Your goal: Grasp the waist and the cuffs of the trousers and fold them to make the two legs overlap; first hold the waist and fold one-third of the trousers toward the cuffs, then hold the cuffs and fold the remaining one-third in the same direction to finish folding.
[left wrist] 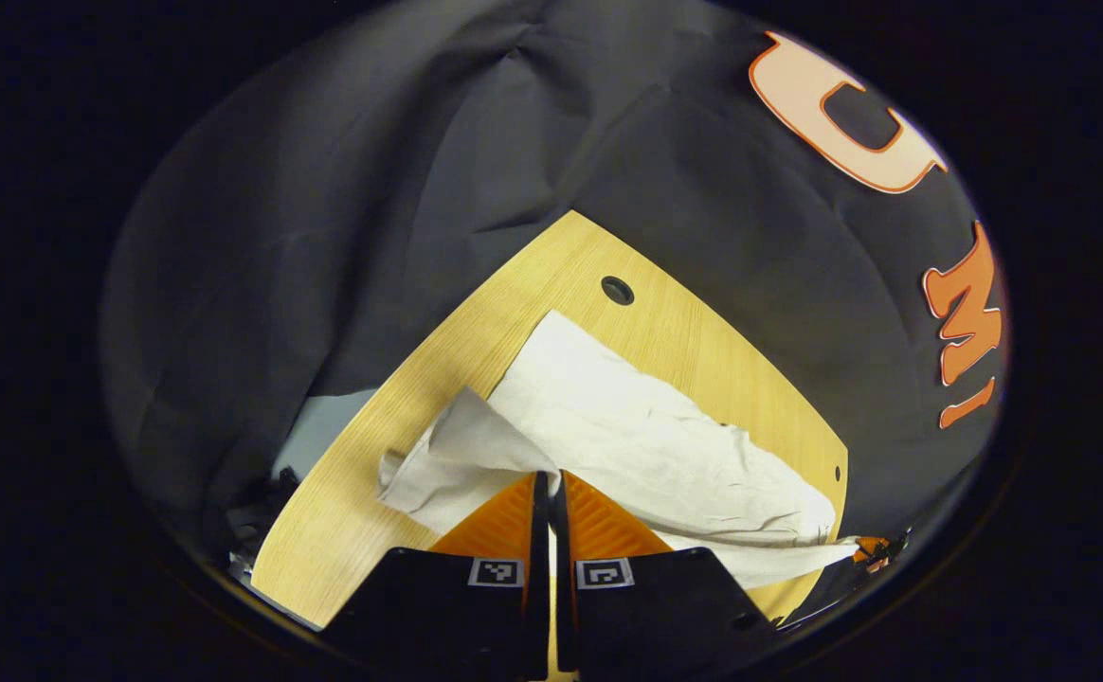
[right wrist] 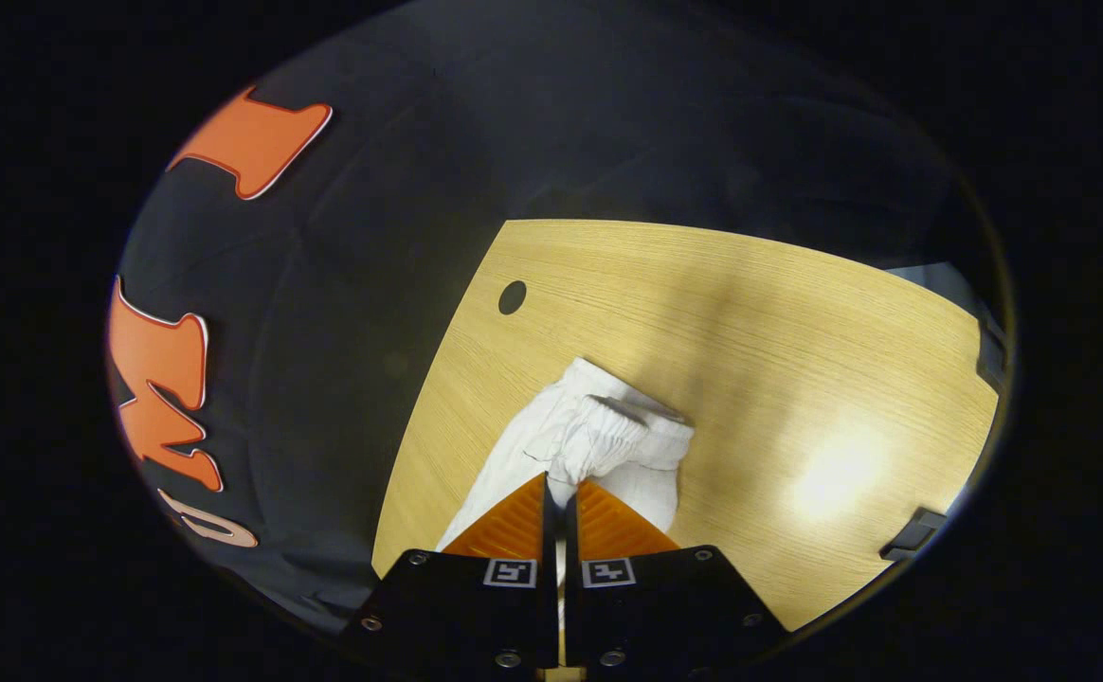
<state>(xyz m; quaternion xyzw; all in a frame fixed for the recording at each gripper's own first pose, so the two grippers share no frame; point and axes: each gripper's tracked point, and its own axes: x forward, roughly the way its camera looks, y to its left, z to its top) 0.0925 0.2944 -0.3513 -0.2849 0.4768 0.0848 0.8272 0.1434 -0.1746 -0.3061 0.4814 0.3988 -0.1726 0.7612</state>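
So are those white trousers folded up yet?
Not finished: the trousers lie long and rumpled across the table, one end lifted by the left hand-held gripper.

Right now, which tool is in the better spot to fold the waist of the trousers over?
Probably the right tool: its view shows it pinching the gathered waistband of the white trousers. The left tool pinches cloth near the leg end, so it suits the later cuff fold.

Setting: a recording booth, not a lived-in room. A light wood-grain laminate tabletop with rounded corners [right wrist: 750,313] stands against a draped, creased black cloth wall [left wrist: 343,189] that closes it in on the visible sides. A round dark cable hole [left wrist: 617,290] is cut through the top, as on an office desk. Lighting is artificial: a bright glare spot [right wrist: 836,474] sits on the wood.
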